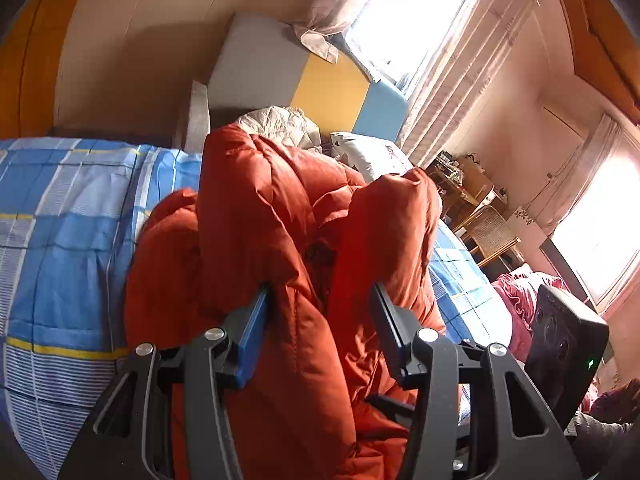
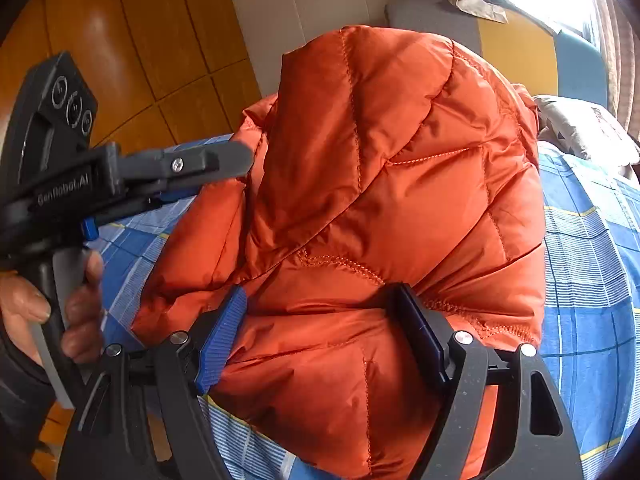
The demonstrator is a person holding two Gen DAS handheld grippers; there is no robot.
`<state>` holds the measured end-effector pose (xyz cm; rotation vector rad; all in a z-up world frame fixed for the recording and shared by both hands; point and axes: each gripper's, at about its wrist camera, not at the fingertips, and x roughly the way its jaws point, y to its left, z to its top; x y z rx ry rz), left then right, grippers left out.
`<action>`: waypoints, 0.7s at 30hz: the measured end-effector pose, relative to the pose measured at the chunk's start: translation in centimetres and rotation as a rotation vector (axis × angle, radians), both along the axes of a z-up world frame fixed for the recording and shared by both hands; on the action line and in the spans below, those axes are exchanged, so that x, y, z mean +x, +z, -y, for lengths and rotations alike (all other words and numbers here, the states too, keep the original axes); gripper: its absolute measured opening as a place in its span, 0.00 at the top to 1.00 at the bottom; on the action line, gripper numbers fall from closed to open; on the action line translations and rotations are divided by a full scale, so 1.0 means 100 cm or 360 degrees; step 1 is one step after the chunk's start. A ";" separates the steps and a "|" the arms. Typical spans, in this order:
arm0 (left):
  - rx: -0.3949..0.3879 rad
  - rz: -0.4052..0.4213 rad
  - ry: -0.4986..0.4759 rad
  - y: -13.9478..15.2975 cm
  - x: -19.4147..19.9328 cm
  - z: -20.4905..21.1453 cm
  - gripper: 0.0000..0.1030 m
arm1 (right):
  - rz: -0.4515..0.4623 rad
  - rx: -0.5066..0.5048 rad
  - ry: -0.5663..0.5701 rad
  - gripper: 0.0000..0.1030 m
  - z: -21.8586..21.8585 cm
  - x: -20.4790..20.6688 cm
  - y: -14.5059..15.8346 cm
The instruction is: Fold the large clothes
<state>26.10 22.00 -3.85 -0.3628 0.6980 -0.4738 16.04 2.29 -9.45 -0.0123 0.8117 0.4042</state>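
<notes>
**A:** Closest to us in the left wrist view are the black arms and blue pads of our left gripper. An orange quilted down jacket bulges up between them in puffy folds. The pads stand apart, one on each side of a ridge of fabric, and we cannot tell whether they press on it.

**B:** And on our other side?

**A:** In the right wrist view our right gripper has its jaws spread wide around a thick roll of the same jacket. The ribbed blue pad on the left side touches the fabric; the dark pad on the right side sits against the bulge. Whether they squeeze it or only bracket it, we cannot tell.

**B:** Where does the jacket lie?

**A:** It is heaped on a bed with a blue, white and yellow checked cover, rising ahead of both grippers.

**B:** What else do we see?

**A:** From the right wrist view, the left gripper points at the jacket's edge, its handle held in a hand. Beyond the jacket stand a grey, yellow and blue headboard, a pillow and bright curtained windows.
</notes>
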 end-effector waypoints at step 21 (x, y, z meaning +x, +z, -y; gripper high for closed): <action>-0.0016 -0.0003 -0.0199 -0.005 0.011 0.029 0.95 | 0.0034 -0.0065 0.0026 0.26 -0.009 -0.007 0.002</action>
